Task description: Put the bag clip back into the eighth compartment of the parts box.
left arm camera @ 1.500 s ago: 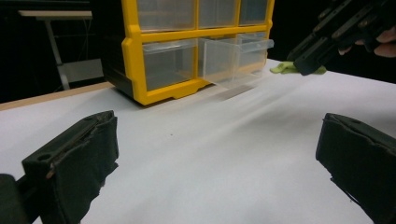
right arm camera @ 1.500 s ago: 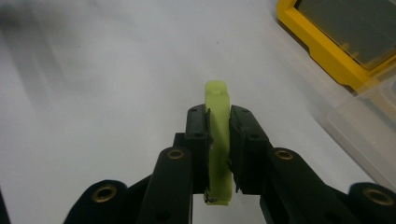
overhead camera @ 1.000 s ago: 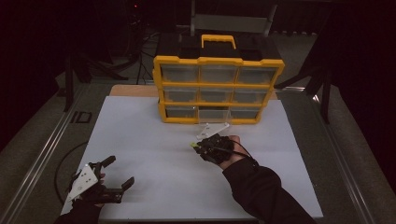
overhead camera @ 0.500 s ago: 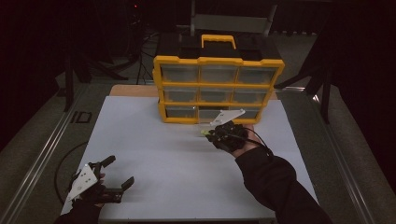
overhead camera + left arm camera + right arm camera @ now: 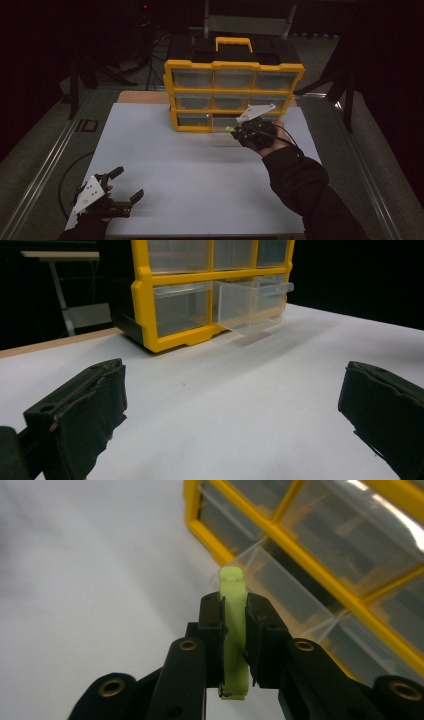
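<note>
1. The right tool [image 5: 234, 612] was clenched on a small flat lime-green plastic piece [image 5: 234, 630], its two black jaws pressed against the piece's flat sides, with the rounded top end of the piece poking out above the jaw tips.
2. In the high view, the right tool [image 5: 231, 129] was held above the white surface [image 5: 190, 165], just in front of the bottom row of a yellow-framed organiser cabinet with clear plastic drawers [image 5: 232, 95].
3. The green piece [image 5: 229, 129] showed there as a small bright speck at the tool's tip, beside the cabinet's lower middle.
4. A clear plastic drawer [image 5: 252, 302] in the bottom row was pulled out from the frame; the right gripper view showed the green piece near this drawer's open top.
5. The left tool [image 5: 125, 187] lay released at the near left corner of the surface, its jaws spread wide with nothing between them, well apart from the cabinet.
6. The cabinet carried a yellow handle [image 5: 233, 42] on its black top.
</note>
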`<state>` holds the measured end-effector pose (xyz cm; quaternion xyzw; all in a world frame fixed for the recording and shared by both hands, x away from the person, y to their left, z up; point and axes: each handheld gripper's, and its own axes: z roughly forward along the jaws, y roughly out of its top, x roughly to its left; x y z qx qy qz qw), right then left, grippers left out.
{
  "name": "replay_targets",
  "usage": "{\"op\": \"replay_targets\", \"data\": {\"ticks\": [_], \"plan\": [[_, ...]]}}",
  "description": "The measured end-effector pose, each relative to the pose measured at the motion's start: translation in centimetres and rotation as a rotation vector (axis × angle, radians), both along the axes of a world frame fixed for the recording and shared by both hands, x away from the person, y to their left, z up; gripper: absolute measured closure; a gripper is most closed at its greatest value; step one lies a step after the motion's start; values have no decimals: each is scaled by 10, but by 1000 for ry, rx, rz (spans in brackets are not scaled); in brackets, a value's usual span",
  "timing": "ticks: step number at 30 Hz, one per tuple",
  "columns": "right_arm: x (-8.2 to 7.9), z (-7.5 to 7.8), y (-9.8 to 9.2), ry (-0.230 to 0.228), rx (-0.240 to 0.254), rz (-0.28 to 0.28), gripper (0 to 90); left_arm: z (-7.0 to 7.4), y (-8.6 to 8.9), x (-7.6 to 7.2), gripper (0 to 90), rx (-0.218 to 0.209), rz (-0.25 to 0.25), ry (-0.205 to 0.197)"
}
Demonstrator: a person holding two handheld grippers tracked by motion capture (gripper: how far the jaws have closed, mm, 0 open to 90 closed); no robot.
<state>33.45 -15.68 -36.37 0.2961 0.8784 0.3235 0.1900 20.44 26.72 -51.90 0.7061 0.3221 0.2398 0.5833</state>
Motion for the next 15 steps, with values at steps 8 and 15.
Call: {"op": "replay_targets", "data": {"ticks": [8,15], "plan": [[17,5,-10,-6,-2,-36,784,0,0,0,0,-2,0,0],[30,5,-13,-11,-8,-38,784,0,0,0,0,-2,-3,0]]}}
